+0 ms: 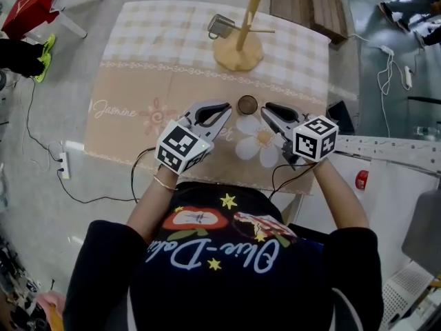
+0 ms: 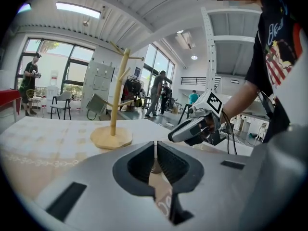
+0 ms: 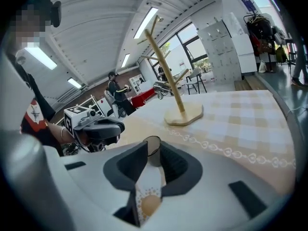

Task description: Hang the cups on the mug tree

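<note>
A wooden mug tree stands at the far middle of the table, with a metal cup hanging on a left-hand peg. A second small dark cup stands upright on the cloth between my two grippers. My right gripper is open, and the cup sits just at its tips with the pads not pressing it. My left gripper is shut and empty just left of the cup, its tips meeting. The tree and hung cup lie ahead of it.
A checked and flowered cloth covers the table, whose near edge is by my body. A wooden bench stands behind the table. Cables and a power strip lie on the floor at left. People stand far off in the room.
</note>
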Demonstrator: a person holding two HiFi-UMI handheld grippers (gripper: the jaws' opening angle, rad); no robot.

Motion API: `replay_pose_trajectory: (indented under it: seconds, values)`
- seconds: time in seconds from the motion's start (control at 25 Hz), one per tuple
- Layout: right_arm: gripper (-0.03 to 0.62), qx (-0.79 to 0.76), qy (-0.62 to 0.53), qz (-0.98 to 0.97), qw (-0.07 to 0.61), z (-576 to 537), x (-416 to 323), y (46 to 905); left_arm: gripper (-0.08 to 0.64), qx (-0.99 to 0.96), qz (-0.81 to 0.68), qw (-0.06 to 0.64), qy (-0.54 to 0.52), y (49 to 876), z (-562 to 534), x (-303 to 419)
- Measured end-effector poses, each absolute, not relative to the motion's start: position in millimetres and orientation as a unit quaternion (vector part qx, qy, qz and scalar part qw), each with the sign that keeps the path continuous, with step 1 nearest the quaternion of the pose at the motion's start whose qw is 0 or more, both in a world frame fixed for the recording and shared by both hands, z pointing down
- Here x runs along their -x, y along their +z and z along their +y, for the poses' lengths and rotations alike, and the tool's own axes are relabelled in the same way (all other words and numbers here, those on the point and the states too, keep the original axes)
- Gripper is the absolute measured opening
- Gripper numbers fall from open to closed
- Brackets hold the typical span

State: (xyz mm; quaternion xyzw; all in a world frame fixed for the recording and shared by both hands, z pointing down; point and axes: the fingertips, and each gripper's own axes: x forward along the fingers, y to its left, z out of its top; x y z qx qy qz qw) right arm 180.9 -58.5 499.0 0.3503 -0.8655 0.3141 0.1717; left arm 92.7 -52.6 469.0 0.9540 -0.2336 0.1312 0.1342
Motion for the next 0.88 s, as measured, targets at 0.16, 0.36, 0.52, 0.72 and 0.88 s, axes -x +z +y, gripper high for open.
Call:
replay_pose_trajectory:
  seconds: [0.16,0.36,0.52,0.72,0.88]
  values:
    - [0.100,-0.335,0.309,-0.871,0.185,-60,-181,504,0.009,-0.950,-0.243,0.140,0.135,474,-49,-94]
    - [0.132,-0.323,0.311,-0.872,0.197,-61,-181,514,0.009,-0.947,-0.251,0.145,0.139,480,-43,-98]
    - [0.132,-0.317,0.296,-0.876,0.212,-67,-181,519,0.009,-0.944,-0.260,0.148,0.137,482,-42,-99]
    - [0.132,-0.296,0.272,-0.884,0.237,-68,-178,525,0.009,-0.940,-0.271,0.153,0.137,484,-41,-99]
    - [0.132,-0.287,0.252,-0.888,0.258,-68,-181,531,0.009,-0.938,-0.277,0.155,0.138,486,-40,-99]
